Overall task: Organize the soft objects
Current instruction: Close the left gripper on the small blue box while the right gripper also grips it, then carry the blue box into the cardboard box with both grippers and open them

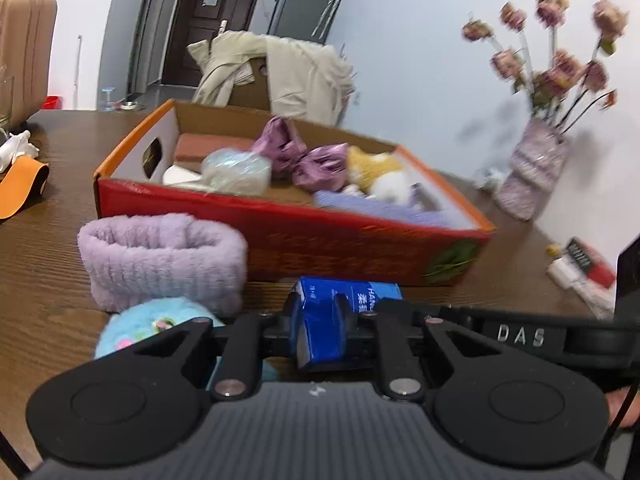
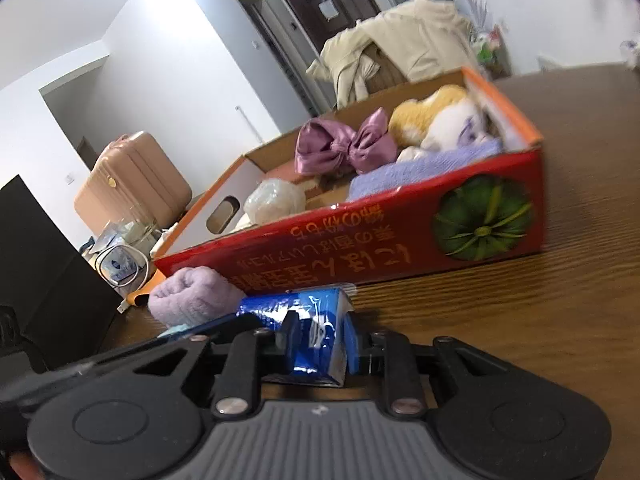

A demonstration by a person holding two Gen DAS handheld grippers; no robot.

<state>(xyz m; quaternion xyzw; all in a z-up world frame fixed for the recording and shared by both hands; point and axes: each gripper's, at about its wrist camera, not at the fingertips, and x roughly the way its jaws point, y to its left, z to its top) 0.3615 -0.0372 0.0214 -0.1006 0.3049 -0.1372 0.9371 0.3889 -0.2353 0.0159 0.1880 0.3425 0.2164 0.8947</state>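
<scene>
Both the left gripper (image 1: 318,314) and the right gripper (image 2: 320,338) hold their jaws clamped on one blue tissue pack (image 1: 336,316) (image 2: 308,332) just above the counter (image 1: 40,280), before a red cardboard box (image 2: 360,248) of soft items.

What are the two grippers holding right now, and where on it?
Both grip the blue tissue pack: left gripper and right gripper each pinch an end of it, low over the table.

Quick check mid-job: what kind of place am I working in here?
Most likely a lived-in home, perhaps an apartment entry or dining area: a wooden table, a pink suitcase, a coat draped over a chair and a dark entrance door.
</scene>
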